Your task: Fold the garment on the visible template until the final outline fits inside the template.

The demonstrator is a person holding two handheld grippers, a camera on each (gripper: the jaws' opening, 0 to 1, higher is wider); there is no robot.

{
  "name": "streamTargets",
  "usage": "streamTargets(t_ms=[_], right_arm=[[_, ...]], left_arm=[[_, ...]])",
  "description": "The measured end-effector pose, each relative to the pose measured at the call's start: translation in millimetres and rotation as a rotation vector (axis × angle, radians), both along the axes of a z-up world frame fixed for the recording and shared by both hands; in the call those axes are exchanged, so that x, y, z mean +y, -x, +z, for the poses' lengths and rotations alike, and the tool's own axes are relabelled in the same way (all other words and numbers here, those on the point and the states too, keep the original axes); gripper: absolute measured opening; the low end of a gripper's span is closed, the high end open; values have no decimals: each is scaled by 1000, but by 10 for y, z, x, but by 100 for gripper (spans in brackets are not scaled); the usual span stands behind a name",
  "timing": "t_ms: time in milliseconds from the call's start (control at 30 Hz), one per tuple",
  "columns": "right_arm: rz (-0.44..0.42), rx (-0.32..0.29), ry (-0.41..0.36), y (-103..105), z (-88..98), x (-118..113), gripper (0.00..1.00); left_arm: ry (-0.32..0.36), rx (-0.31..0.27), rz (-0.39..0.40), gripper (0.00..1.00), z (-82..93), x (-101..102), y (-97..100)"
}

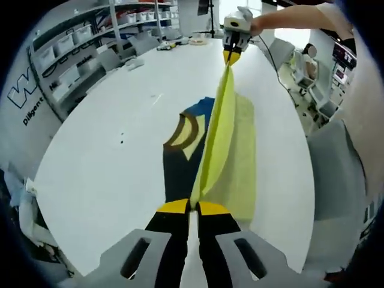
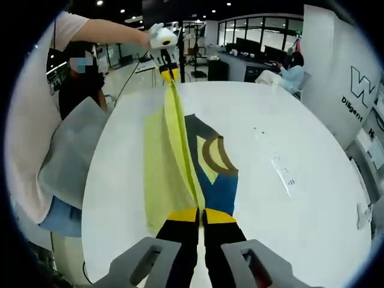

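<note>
Yellow garment [image 1: 231, 150] stretched taut between both grippers, long axis running near to far over white desk [image 1: 108, 162]. Left gripper [image 1: 193, 208] jaws clenched on near end of raised fold edge; right gripper [image 1: 231, 57] far, jaws pinched on opposite end. Cloth hangs from that line, lower part resting on desk. Blue-and-brown template [image 1: 186, 141] lies flat, left of fold line, partly under garment. Judgement: next move carries held edge sideways, both ends together.

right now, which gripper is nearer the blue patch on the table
Right. The blue patch lies just beside the right gripper; the left gripper holds the far end of the cloth, past the brown arc.
</note>
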State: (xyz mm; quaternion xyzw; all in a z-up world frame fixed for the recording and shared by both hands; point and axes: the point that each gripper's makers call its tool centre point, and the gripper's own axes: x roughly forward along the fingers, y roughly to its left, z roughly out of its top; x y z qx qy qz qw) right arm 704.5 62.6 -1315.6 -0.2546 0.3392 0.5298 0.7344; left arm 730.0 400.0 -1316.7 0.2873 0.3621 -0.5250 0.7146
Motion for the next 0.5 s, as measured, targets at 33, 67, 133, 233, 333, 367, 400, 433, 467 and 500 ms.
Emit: streamTargets(t_ms=[33,67,133,233,333,367,400,433,467,500], right_arm=[[-8,-3,2,-45,-18,-3,0],[-16,-6,3,-89,-33,-8,0],[-46,-3,-3,-194,-70,-17,0],[-65,5,-4,-306,-163,-32,0],[-82,21,5,-394,-290,-40,0],[-83,25,6,-410,-319,-34,0],[-86,28,8,-425,-347,-32,0],[-93,32,14,-452,-390,-31,0],[-104,38,18,-485,-438,-38,0],[-112,42,19,-511,-474,-46,0]], left_arm=[[-1,3,7,3,-25,0,-41],[-2,3,16,3,-46,-7,-85],[3,17,52,3,-104,-3,-190],[6,31,84,3,-176,-12,-282],[5,48,108,3,-275,-20,-361],[0,55,110,3,-320,-25,-383],[-3,58,117,3,-350,-23,-405],[-3,62,128,3,-383,-24,-440],[-1,68,140,3,-400,-28,-459],[0,76,156,3,-425,-28,-482]])
